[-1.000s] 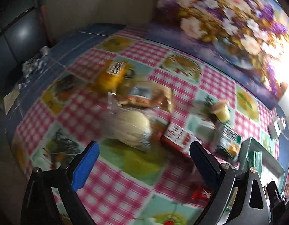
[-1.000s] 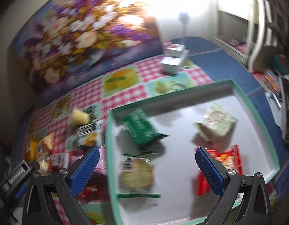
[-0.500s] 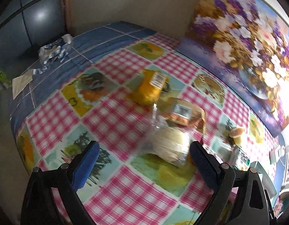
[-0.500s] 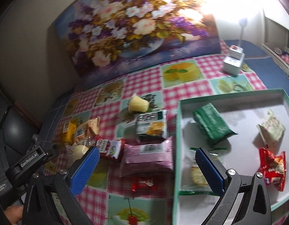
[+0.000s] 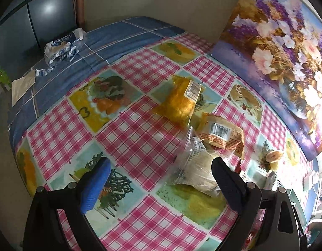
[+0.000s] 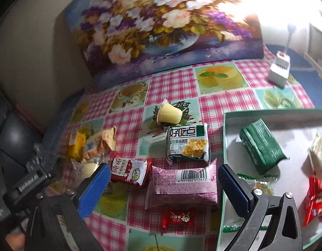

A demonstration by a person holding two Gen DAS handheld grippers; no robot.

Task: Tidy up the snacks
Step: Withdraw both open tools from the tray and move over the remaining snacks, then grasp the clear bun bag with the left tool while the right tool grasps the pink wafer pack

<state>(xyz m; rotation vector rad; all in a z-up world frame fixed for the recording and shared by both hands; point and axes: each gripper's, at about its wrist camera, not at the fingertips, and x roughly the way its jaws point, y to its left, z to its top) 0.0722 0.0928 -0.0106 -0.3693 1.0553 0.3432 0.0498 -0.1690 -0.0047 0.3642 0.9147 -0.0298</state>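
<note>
My left tongs (image 5: 158, 179) stand open over the checked desk (image 5: 140, 138), empty — the clear bun packet (image 5: 197, 170) lies just ahead, by the right finger. My right tongs (image 6: 164, 186) gape, holding nothing, above the pink packet (image 6: 181, 185). The green-rimmed tray (image 6: 224, 146) on the right holds a green packet (image 6: 261, 148) and red packet (image 6: 314, 200).
</note>
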